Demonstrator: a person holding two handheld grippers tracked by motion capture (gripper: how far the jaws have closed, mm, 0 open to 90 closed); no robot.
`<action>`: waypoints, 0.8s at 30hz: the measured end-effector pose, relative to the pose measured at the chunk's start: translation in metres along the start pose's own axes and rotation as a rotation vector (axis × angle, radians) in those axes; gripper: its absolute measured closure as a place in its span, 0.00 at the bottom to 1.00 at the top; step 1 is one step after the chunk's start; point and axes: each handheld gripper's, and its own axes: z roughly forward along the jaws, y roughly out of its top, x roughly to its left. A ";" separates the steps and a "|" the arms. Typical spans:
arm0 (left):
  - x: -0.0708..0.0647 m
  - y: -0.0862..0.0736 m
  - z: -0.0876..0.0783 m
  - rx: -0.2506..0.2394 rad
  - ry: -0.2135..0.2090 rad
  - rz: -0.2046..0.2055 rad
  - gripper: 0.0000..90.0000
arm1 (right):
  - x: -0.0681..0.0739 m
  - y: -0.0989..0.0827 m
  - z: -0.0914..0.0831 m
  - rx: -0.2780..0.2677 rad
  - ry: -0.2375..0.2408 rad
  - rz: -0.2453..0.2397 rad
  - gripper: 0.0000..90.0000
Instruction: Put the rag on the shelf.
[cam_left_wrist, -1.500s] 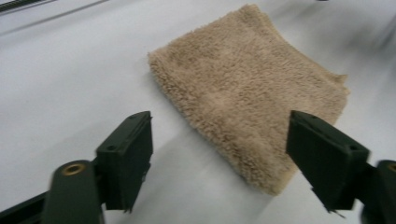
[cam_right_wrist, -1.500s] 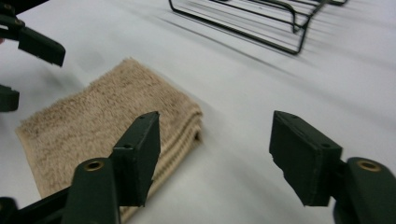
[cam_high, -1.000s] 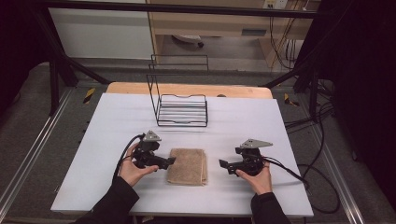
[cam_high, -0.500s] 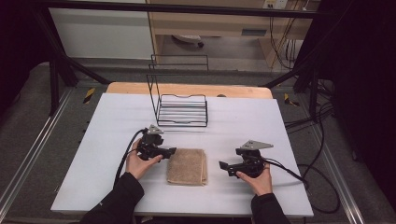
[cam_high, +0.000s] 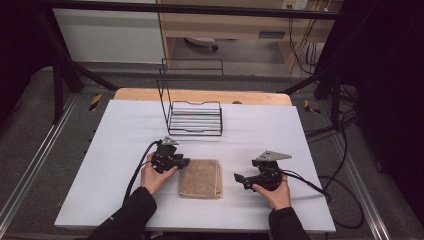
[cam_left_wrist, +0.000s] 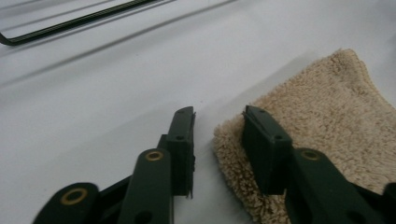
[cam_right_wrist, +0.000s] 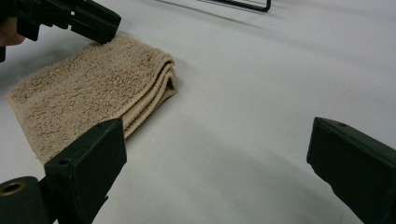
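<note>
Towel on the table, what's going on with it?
A person works a handheld gripper in each hand at a white table. The left gripper is at a corner of the folded tan towel; its jaws have just been closing, with the towel's corner edge between them, one jaw over the fabric and one on the bare table beside it. No firm pinch yet. The right gripper sits apart to the towel's right, jaws wide open, holding nothing. A black wire rack stands behind.
</note>
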 end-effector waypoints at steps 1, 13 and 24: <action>0.000 0.000 0.000 0.004 -0.006 -0.002 0.73 | 0.000 0.000 0.000 0.000 0.000 0.000 0.06; -0.006 -0.002 0.003 0.033 -0.029 -0.006 0.88 | 0.000 0.002 0.000 0.001 0.004 0.011 0.03; -0.008 -0.004 0.004 0.023 -0.025 0.014 0.91 | 0.004 0.009 0.007 0.002 -0.021 0.004 0.01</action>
